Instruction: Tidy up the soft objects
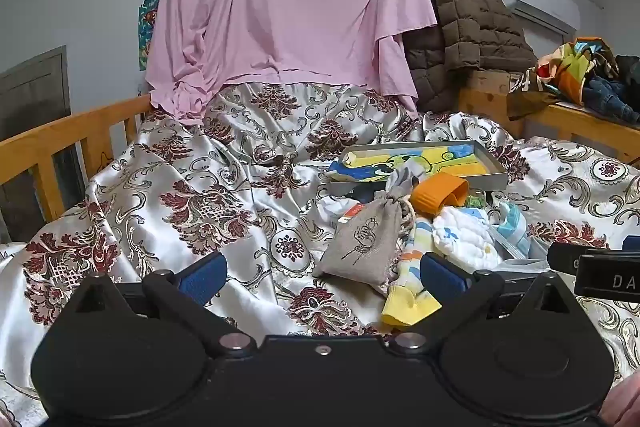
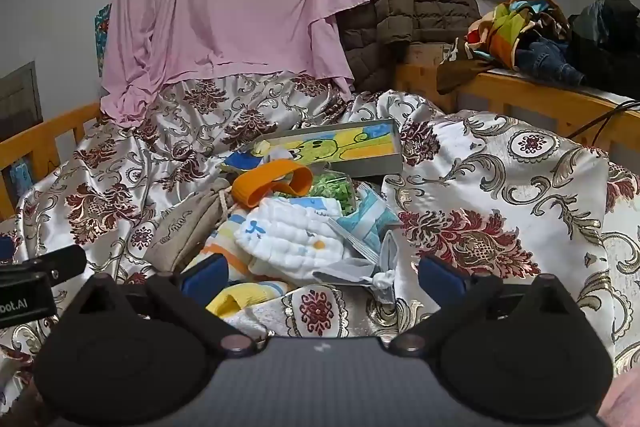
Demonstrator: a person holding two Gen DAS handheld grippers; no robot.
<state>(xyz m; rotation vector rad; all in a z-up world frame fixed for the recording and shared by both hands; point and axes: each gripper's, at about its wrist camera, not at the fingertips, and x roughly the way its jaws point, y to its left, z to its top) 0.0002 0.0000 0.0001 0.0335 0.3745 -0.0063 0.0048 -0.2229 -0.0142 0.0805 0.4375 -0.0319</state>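
A pile of soft things lies on the patterned bedspread: a grey drawstring pouch, an orange band, a white quilted cloth and a yellow striped sock. My left gripper is open and empty, just short of the pouch. In the right wrist view the white cloth, the orange band, the pouch and the sock lie ahead. My right gripper is open and empty, close before the white cloth.
A shallow grey tray with a cartoon picture lies behind the pile, also in the right wrist view. A pink sheet and a brown jacket hang behind. Wooden bed rails run left and right. Clothes sit on the right ledge.
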